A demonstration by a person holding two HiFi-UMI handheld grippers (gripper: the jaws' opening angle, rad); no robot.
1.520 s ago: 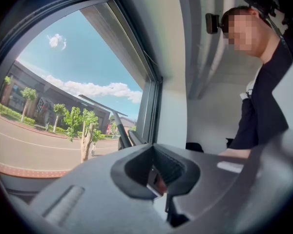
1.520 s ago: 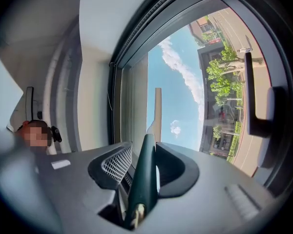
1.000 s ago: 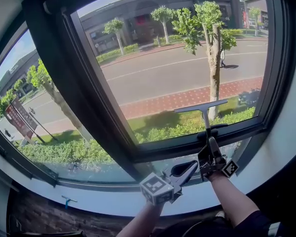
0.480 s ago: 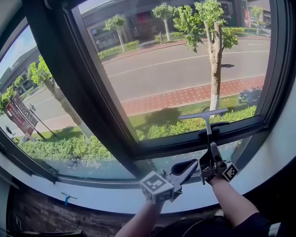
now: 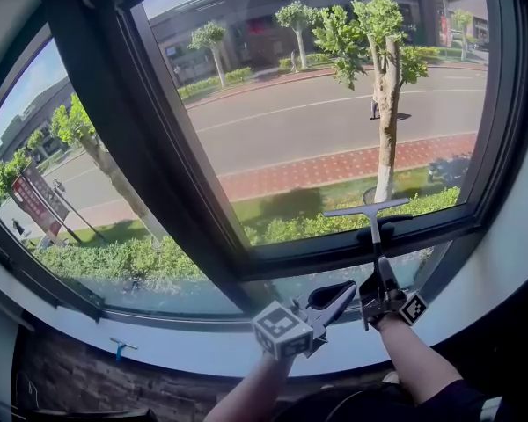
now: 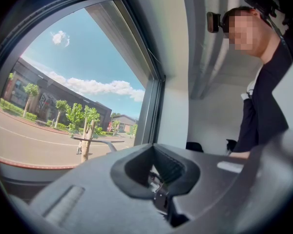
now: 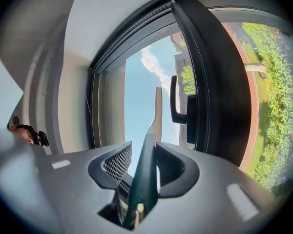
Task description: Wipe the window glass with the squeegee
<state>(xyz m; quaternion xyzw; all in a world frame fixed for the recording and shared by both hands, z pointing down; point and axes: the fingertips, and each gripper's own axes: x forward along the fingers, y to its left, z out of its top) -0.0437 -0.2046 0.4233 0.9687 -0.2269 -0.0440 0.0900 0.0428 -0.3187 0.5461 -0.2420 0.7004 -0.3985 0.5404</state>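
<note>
Our right gripper (image 5: 381, 295) is clamped on the squeegee (image 5: 370, 214) handle, blade low on the window glass (image 5: 334, 104) at 5 o'clock, just above the dark lower frame (image 5: 334, 255). Our left gripper (image 5: 333, 301), jaws together and empty, hangs at 6 o'clock.

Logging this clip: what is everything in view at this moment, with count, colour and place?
window panes: two, clear, large one right, another left
window frame: one, dark, around both panes
window handle: one, dark, on the frame
sill: one, white, below the window
squeegee: one, dark, low on the right pane
trees: several, green, outside by the road
forearms: two, bottom edge
left hand-held gripper: grey, shut, empty, over the sill
right hand-held gripper: grey, shut on the squeegee handle
</note>
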